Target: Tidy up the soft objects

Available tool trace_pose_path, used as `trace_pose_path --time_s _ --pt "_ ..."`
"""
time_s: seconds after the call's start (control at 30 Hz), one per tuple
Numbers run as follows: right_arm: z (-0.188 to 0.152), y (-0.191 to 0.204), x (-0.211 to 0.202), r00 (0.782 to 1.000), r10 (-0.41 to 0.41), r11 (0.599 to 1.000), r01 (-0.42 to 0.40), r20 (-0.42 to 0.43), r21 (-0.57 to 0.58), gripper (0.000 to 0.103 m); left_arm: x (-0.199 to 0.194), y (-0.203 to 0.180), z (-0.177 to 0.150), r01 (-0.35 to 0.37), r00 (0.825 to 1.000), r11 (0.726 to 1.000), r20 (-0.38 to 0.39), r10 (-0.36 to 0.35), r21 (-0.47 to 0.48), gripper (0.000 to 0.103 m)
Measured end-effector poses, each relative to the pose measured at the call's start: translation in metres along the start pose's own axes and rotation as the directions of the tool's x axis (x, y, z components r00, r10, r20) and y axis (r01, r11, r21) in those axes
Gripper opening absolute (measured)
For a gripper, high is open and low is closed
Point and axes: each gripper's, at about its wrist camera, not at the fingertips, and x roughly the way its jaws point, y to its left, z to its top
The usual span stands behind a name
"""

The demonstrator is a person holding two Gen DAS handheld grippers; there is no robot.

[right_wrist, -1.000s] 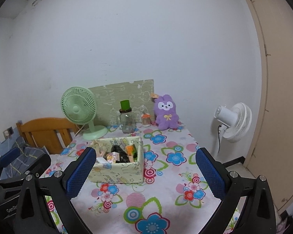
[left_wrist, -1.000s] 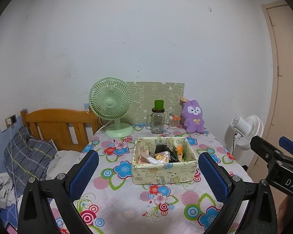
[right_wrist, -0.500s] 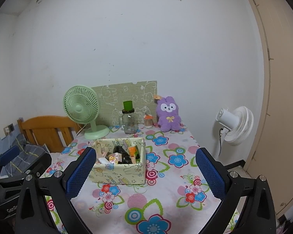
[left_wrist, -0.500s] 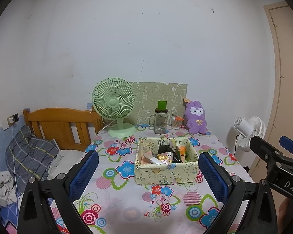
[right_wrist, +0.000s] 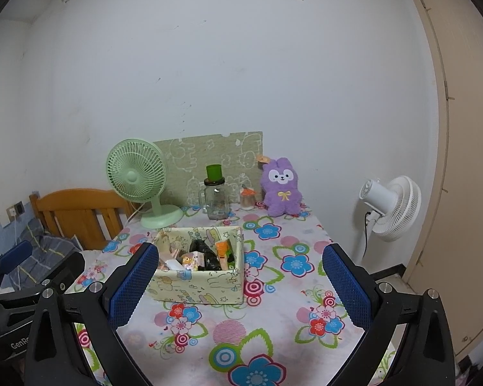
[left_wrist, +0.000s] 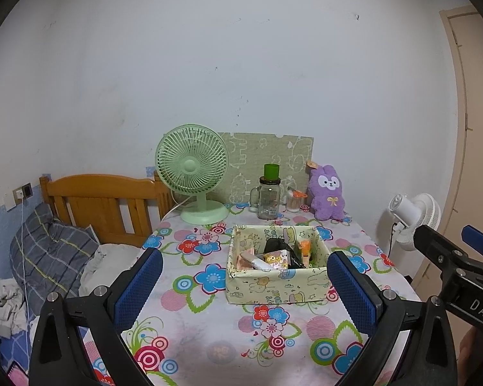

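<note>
A purple plush bunny (left_wrist: 327, 193) (right_wrist: 281, 187) sits upright at the back of the flowered table (left_wrist: 190, 315) (right_wrist: 273, 292), against the wall. A pale patterned fabric box (left_wrist: 275, 284) (right_wrist: 198, 284) in the middle of the table holds several small items. My left gripper (left_wrist: 244, 286) hangs open over the near part of the table, well short of the box, with nothing between its blue pads. My right gripper (right_wrist: 240, 286) is open too and empty, with the box just behind its left finger. Each gripper shows at the edge of the other's view.
A green desk fan (left_wrist: 193, 173) (right_wrist: 138, 180), a glass jar with a green cup on it (left_wrist: 269, 197) (right_wrist: 215, 194) and a small jar (left_wrist: 294, 202) stand along the back. A wooden bed (left_wrist: 103, 202) lies left, a white floor fan (right_wrist: 391, 209) right.
Both grippers have drawn back and tilted slightly, so the table and box sit a little lower and farther in view. Both stay open and empty; nothing on the table moved.
</note>
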Motion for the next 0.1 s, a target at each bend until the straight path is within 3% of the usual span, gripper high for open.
trace_pose_path --time_s 0.1 --pt "0.0000 0.0005 0.0017 1.000 -0.001 1.000 0.001 -0.003 0.001 0.103 0.0025 -0.0009 -0.0016 0.002 1.000 1.000 -0.005 -0.002 0.002 0.103"
